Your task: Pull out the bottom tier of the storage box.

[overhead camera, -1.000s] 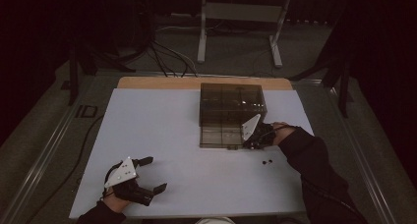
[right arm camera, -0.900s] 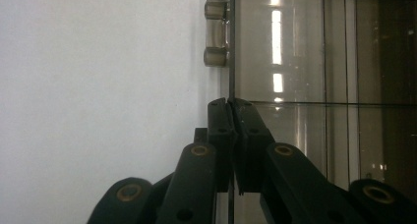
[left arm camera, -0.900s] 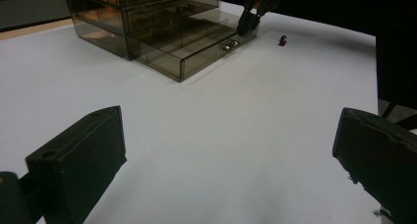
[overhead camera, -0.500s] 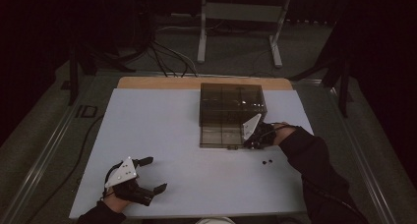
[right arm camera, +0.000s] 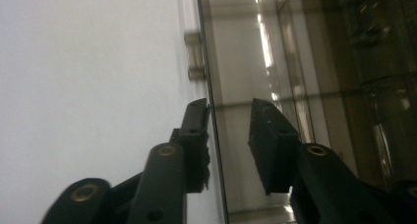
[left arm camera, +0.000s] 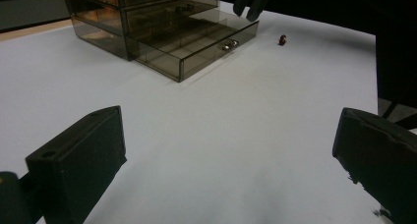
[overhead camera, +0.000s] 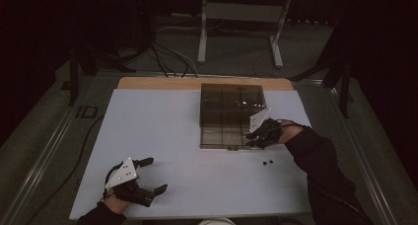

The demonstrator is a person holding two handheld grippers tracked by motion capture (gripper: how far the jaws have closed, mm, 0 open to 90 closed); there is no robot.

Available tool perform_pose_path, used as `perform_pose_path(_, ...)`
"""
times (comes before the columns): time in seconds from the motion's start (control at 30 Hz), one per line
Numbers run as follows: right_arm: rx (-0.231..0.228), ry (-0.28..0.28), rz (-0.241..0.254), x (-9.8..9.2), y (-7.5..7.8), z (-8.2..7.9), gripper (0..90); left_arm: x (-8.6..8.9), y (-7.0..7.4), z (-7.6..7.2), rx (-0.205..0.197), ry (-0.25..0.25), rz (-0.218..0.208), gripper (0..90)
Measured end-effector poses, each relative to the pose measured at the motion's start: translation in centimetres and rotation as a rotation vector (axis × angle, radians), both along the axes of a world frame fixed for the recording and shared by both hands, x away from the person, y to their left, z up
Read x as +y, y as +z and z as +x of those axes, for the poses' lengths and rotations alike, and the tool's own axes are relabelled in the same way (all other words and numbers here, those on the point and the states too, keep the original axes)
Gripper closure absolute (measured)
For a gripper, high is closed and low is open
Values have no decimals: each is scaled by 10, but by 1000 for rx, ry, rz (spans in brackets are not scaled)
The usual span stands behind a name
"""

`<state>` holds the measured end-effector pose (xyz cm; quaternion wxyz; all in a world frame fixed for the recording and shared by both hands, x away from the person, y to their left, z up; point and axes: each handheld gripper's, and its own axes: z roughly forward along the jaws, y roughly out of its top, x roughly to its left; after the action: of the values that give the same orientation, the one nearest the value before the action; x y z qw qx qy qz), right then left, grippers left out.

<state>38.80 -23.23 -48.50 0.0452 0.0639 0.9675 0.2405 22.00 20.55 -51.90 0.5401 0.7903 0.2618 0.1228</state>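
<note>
A white table top point(overhead camera: 162, 136) is seen, with a strip of bare wood point(overhead camera: 157, 83) exposed along its far edge. A smoked, see-through drawer cabinet point(overhead camera: 230, 97) is placed on the far right part of the top. Its lowest drawer point(overhead camera: 222, 136) is pulled out toward the near side, and a small metal knob point(left arm camera: 227, 45) is fitted to the drawer front. Two small dark items point(overhead camera: 267, 162) are located on the top, just beside the drawer's near right corner.

Open drawer point(overhead camera: 224, 136) blocks centre-right, bare table point(overhead camera: 153, 126) left
</note>
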Motion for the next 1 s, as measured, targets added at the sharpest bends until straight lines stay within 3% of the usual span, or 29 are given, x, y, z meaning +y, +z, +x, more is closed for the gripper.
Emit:
perform_pose_path(0.13, 26, -23, 52, -2, 6, 1, 606, 0, 0, 0, -1, -2, -2, 8)
perform_pose_path(0.17, 31, -41, 68, -2, 10, 1, 539, 0, 0, 0, -1, -2, 1, 7)
perform_pose_path(0.23, 29, -49, 74, -2, 11, 1, 514, 0, 0, 0, -1, -1, -1, 7)
perform_pose_path(0.27, 13, -62, 79, -3, 13, 0, 410, 0, 0, 0, -2, -1, -1, 7)
perform_pose_path(0.37, 16, -86, 82, -3, 15, 0, 349, 0, 0, 0, 0, -1, 2, 8)
perform_pose_path(0.43, 41, -140, 85, -3, 17, 2, 271, 0, 0, 0, -1, -2, -3, 7)
perform_pose_path(0.53, 52, -166, 91, -4, 19, 3, 205, 0, 0, 0, 0, -2, 1, 7)
perform_pose_path(0.63, 54, -151, 89, -5, 21, 1, 139, 0, 0, 0, -2, -1, -2, 7)
perform_pose_path(0.77, 41, -160, 94, -5, 25, -3, 110, 0, 0, 0, -2, -1, -1, 8)
perform_pose_path(0.87, 76, -176, 114, -6, 28, -3, 29, 0, 0, 0, -1, -1, -1, 7)
perform_pose_path(1.0, 90, -207, 139, -8, 32, -4, 0, 0, 0, 0, 0, -2, 2, 7)
